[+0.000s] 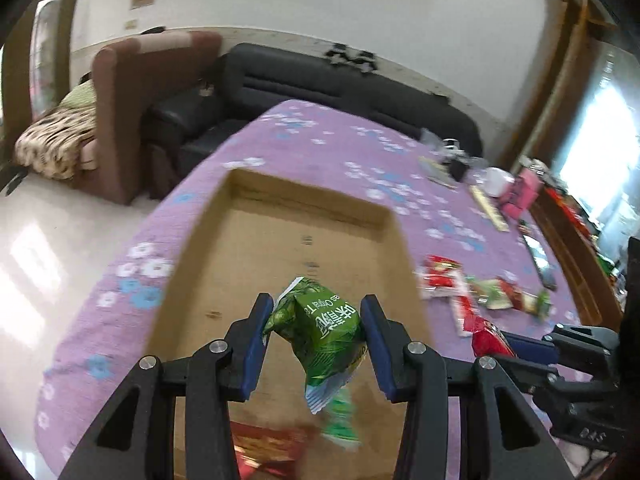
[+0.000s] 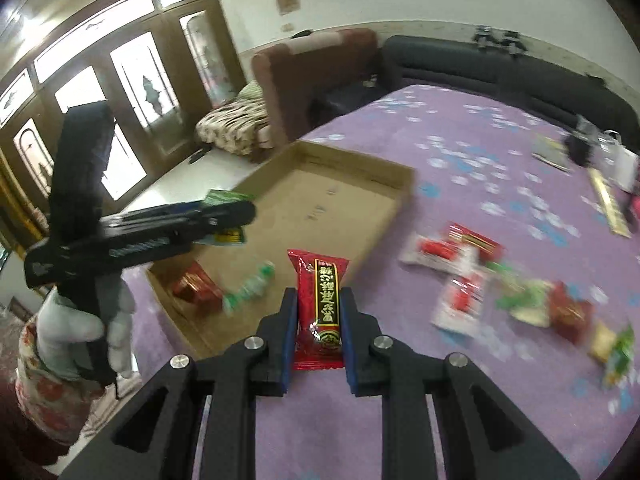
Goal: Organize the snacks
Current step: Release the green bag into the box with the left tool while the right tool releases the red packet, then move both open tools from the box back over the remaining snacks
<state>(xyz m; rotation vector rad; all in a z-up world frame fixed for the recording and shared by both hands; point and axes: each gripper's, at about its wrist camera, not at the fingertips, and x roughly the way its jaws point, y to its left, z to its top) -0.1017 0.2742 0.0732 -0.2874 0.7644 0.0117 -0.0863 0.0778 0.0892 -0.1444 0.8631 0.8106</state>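
Green packet [image 1: 324,332] sits pinched in left tool [image 1: 316,340] (over cardboard box [image 1: 256,248]); right tool [image 2: 319,320] grips red packet [image 2: 320,304].

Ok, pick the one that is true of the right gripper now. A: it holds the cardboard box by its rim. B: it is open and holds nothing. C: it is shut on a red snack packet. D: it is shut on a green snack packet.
C: in the right wrist view the right gripper has its fingers pressed on both sides of the red snack packet; the green snack packet is in the left gripper, above the cardboard box.
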